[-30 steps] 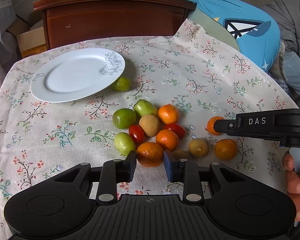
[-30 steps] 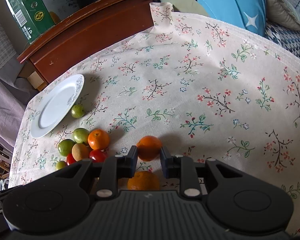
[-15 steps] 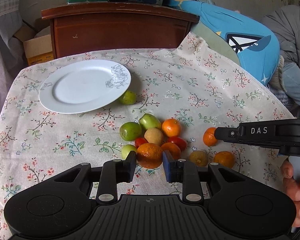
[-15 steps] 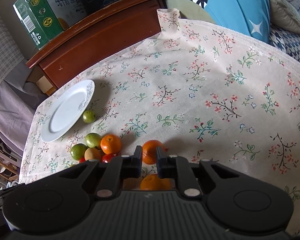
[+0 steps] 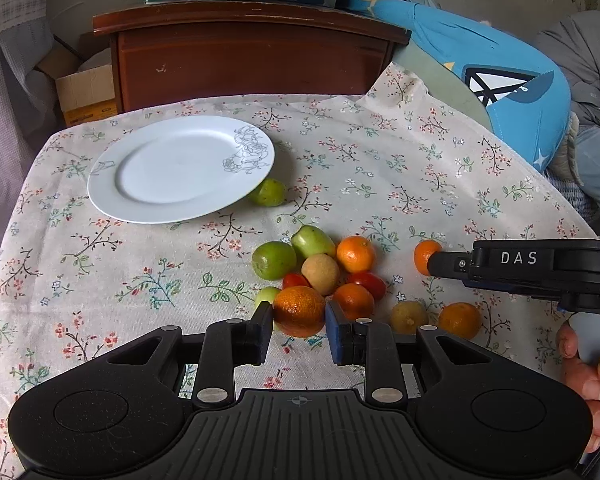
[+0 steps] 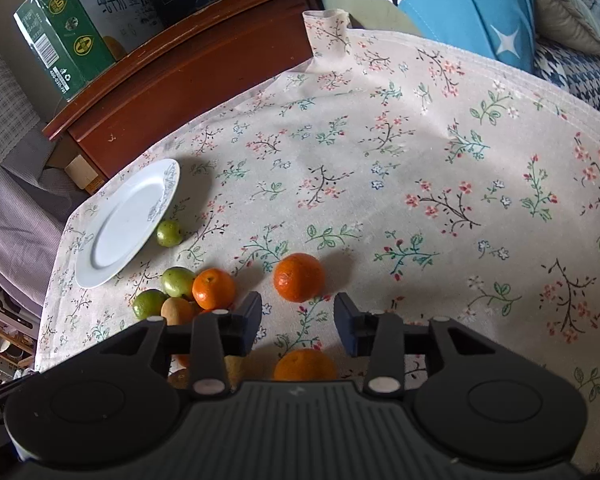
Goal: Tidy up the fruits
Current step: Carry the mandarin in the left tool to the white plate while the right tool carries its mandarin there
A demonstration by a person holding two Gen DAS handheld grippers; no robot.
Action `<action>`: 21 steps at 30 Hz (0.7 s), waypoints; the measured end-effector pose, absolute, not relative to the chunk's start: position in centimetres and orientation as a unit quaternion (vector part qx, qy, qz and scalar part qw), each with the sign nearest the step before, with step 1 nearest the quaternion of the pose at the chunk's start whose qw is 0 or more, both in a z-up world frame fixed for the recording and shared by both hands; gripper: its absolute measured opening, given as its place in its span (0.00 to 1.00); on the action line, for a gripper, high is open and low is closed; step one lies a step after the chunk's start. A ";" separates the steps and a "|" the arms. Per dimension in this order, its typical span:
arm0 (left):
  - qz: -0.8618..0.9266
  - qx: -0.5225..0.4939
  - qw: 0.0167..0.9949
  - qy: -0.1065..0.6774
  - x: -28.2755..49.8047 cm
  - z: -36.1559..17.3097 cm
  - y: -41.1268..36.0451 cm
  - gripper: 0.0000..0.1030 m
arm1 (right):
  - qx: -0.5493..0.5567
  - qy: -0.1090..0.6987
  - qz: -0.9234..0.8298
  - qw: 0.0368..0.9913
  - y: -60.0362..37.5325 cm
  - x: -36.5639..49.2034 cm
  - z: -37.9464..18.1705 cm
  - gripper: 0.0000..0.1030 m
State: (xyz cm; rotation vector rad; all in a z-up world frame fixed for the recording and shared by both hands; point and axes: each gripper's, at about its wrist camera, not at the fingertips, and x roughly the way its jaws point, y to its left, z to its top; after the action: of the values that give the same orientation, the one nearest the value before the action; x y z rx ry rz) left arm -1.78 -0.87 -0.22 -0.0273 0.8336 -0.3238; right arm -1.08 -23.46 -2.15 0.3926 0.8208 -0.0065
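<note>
My left gripper pinches an orange at lower centre; my right gripper is opening, nothing between its fingers.

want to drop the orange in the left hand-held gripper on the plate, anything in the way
Nothing visible blocks it. The left hand-held gripper is shut on the orange, and bare floral cloth lies between it and the white plate. The fruit cluster sits to the right of that line, and one green fruit sits at the plate's right rim.
</note>
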 end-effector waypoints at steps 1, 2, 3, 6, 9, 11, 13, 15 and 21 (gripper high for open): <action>-0.156 -0.013 0.902 0.403 -1.8 -0.2 -0.9 0.26 | 0.181 0.396 -0.004 0.900 -23.2 -0.8 -2.2 0.44; -0.156 -0.012 0.902 0.402 -1.8 -0.2 -0.9 0.26 | 0.173 0.396 -0.006 0.902 -23.0 -0.6 -2.3 0.44; -0.156 -0.011 0.902 0.402 -1.8 -0.2 -0.9 0.26 | 0.167 0.397 -0.009 0.903 -22.8 -0.3 -2.5 0.44; -0.155 -0.011 0.902 0.403 -1.7 -0.2 -0.9 0.26 | 0.157 0.393 -0.016 0.906 -22.7 0.4 -3.0 0.44; -0.155 -0.015 0.902 0.402 -1.6 0.1 -0.7 0.26 | 0.155 0.397 -0.017 0.904 -22.7 1.0 -3.5 0.29; -0.154 -0.019 0.902 0.402 -1.5 0.3 -0.5 0.26 | 0.163 0.397 -0.020 0.903 -22.8 1.0 -3.4 0.29; -0.151 -0.023 0.903 0.402 -1.2 0.7 -0.1 0.26 | 0.181 0.399 -0.014 0.899 -23.0 1.0 -3.1 0.29; -0.148 -0.029 0.903 0.402 -0.6 1.1 0.3 0.26 | 0.195 0.393 0.002 0.898 -22.9 1.0 -2.4 0.29; -0.136 -0.019 0.913 0.384 1.7 2.7 1.5 0.26 | 0.215 0.377 0.085 0.897 -21.1 2.8 0.2 0.29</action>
State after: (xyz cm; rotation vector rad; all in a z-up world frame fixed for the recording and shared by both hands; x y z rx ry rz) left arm 1.68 1.47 2.68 -0.0389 0.7902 -0.2809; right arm 2.76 -21.12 0.25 0.4449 0.7799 0.1765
